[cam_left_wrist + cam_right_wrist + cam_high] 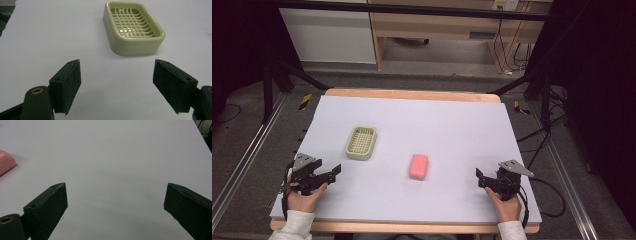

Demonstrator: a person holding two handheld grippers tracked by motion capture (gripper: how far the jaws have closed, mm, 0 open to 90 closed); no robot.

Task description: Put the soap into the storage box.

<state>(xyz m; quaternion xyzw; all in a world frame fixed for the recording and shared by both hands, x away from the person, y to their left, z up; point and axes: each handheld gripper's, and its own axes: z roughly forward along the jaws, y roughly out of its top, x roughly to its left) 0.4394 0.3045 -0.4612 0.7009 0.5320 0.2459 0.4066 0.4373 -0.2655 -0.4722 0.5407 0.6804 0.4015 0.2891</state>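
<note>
In the high view, the table (462, 130) with its pale lavender-white top and light wooden edge takes up the middle of the frame. A cream-green rectangular plastic soap dish with a slotted grid floor (361, 142) sits left of centre, and a pink rounded bar of soap (418, 166) lies a little below and right of it, well apart from the dish, near the middle of the frame.

The left gripper (333, 171) rests at the lower left of the high view, held in a hand with a white sleeve, near the table's left edge and below and to the left of the dish. In the left gripper view its two black fingers (68, 85) stand wide apart with nothing between them but bare table, and the soap dish (133, 28) sits ahead in the upper middle of that frame, clear of both fingers.

The right gripper (480, 178) rests at the lower right of the high view, to the right of the soap and apart from it. In the right gripper view its fingers (50, 207) are likewise spread wide over bare table, and a corner of the pink soap (6, 163) shows at the left edge.
</note>
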